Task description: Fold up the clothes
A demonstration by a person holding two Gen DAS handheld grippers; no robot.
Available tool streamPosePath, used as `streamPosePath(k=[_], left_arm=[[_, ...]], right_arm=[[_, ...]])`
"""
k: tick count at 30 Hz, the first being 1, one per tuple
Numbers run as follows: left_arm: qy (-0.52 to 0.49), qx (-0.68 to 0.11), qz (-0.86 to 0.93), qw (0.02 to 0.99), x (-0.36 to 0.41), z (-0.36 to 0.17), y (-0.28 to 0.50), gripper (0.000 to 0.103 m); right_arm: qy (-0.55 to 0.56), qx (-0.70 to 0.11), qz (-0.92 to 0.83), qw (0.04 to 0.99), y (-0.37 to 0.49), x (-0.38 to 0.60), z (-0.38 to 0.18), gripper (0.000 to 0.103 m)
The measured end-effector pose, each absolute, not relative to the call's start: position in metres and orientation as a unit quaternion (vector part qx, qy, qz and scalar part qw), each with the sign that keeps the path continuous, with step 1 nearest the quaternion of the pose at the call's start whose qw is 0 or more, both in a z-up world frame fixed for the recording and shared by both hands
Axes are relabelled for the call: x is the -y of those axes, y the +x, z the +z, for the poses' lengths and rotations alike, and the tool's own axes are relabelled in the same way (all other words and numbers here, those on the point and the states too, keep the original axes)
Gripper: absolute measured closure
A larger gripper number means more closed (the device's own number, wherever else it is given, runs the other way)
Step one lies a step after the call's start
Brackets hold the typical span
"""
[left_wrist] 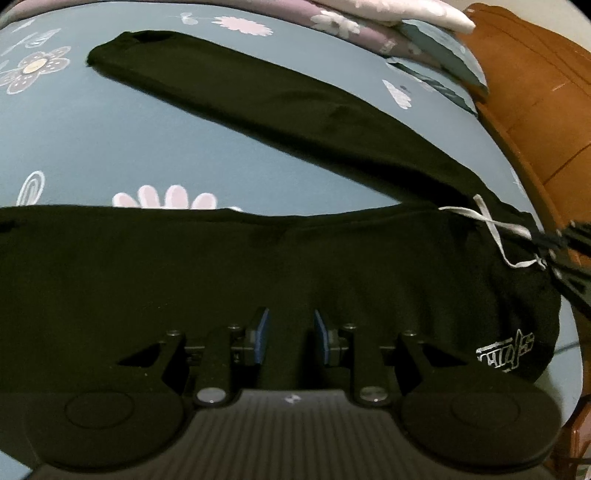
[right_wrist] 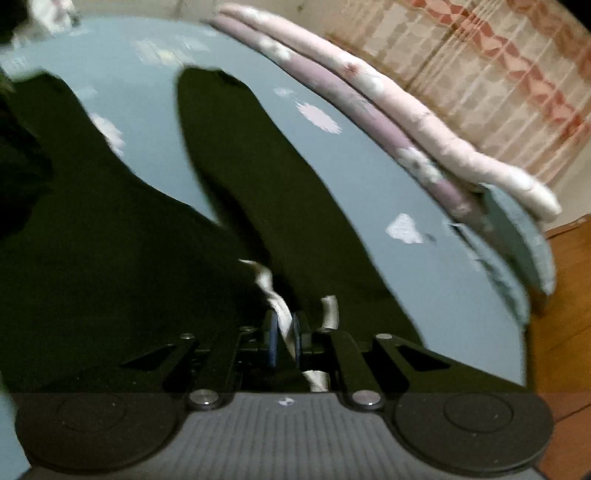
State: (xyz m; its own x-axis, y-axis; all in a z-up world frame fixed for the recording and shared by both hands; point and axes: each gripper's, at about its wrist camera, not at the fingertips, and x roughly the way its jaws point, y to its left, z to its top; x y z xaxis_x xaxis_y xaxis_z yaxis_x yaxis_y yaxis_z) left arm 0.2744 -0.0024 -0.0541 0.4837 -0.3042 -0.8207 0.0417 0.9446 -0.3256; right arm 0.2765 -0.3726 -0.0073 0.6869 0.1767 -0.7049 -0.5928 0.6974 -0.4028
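Note:
Black trousers lie on a blue flowered bed sheet, one leg stretched away to the far left. The near part rises to my left gripper, whose blue pads have dark cloth filling the narrow gap. A white logo shows at the right. My right gripper is shut on the white drawstring at the waist of the trousers. In the left wrist view the right gripper sits at the right edge by the drawstring.
Folded pink and lilac quilts lie along the bed's far side. Brown wood borders the bed on the right. A patterned curtain hangs behind.

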Motion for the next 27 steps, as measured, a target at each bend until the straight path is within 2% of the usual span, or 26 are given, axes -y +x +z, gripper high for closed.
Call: streamPosePath(k=[3,7,9,11,13,16,21,25,27], left_arm=[[-0.132,-0.497,-0.109,0.851,0.004,-0.054,0.277,0.077],[-0.129,-0.499,-0.114,0.849,0.004,-0.058,0.278,0.077],[-0.122,-0.499,-0.115,0.85,0.001,-0.059,0.276,0.077],[-0.114,-0.498,-0.114,0.852,-0.003,-0.061,0.272,0.077],[-0.106,-0.497,-0.112,0.854,-0.011,-0.062,0.266,0.077],[-0.101,-0.492,-0.104,0.858,-0.029,-0.063,0.256,0.077],[-0.097,-0.467,-0.091,0.874,-0.07,-0.055,0.239,0.076],[-0.093,-0.436,-0.054,0.893,-0.122,-0.043,0.226,0.076],[-0.083,-0.418,-0.023,0.905,-0.151,-0.035,0.216,0.076]], right_arm=[[-0.306,-0.361,0.237,0.848,0.265,0.382,-0.012,0.092],[-0.284,-0.402,0.231,0.839,0.255,0.39,-0.025,0.073],[-0.27,-0.419,0.217,0.839,0.253,0.393,-0.034,0.073],[-0.233,-0.419,0.201,0.855,0.249,0.394,-0.034,0.059],[-0.184,-0.409,0.174,0.877,0.243,0.396,-0.033,0.052],[-0.08,-0.402,0.132,0.902,0.238,0.397,-0.033,0.051],[0.125,-0.365,0.074,0.92,0.212,0.393,-0.041,0.037],[0.2,-0.328,0.048,0.922,0.187,0.374,-0.051,0.03],[0.212,-0.322,0.05,0.921,0.179,0.365,-0.058,0.029]])
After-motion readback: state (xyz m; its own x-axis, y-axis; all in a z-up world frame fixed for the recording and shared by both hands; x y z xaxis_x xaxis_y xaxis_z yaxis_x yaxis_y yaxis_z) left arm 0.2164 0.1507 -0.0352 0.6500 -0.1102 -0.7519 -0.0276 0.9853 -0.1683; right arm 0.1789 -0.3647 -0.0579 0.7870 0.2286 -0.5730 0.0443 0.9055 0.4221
